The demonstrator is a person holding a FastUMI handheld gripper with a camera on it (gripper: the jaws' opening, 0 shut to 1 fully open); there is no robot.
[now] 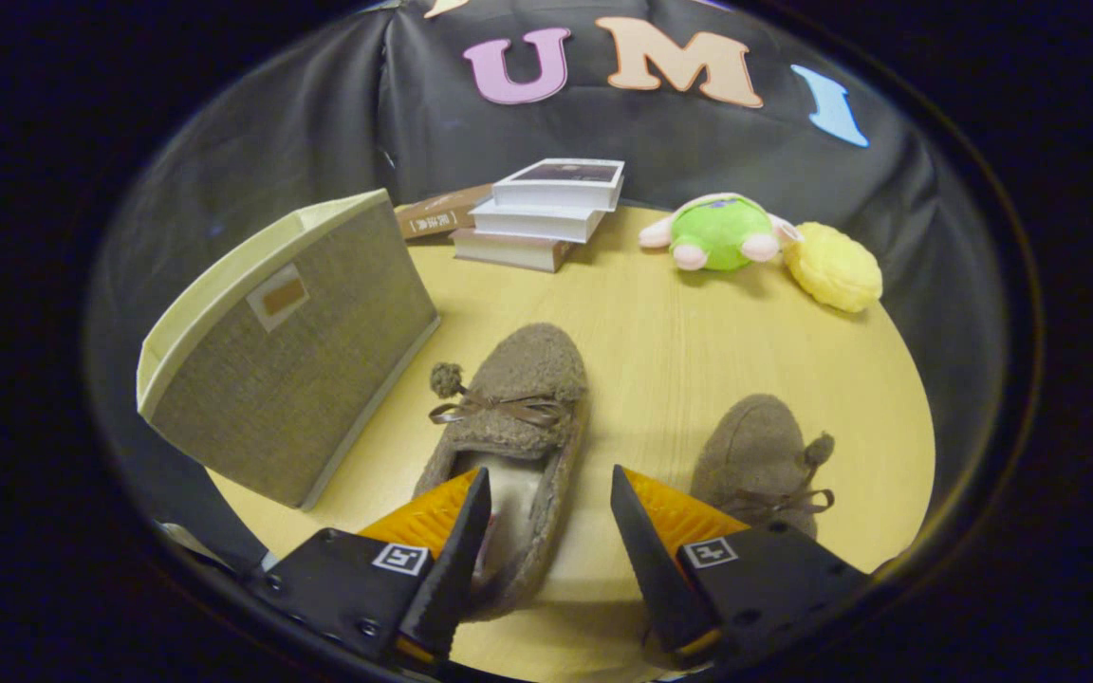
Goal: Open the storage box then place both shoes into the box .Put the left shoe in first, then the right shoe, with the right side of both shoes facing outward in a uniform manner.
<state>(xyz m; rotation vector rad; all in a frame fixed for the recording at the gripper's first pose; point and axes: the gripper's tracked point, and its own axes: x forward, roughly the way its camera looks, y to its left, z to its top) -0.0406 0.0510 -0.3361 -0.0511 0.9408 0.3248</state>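
Observation:
A grey fabric storage box [295, 346] with a cream rim stands on the wooden table [660, 323], to the left of the fingers, with a label tab on its near face. Two fuzzy brown slippers with bows lie on the table. One slipper [513, 417] lies just ahead of the fingers, its heel side wall between them and its toe pointing away. The other slipper [765, 460] lies beyond the right finger. My gripper [549, 493] is open; the left fingertip is over the slipper's opening, and neither finger presses on it.
A stack of books [546, 213] sits at the back of the table behind the box. A green plush toy [722, 232] and a yellow plush ball [836, 267] lie at the back right. The table's round edge curves close on the right.

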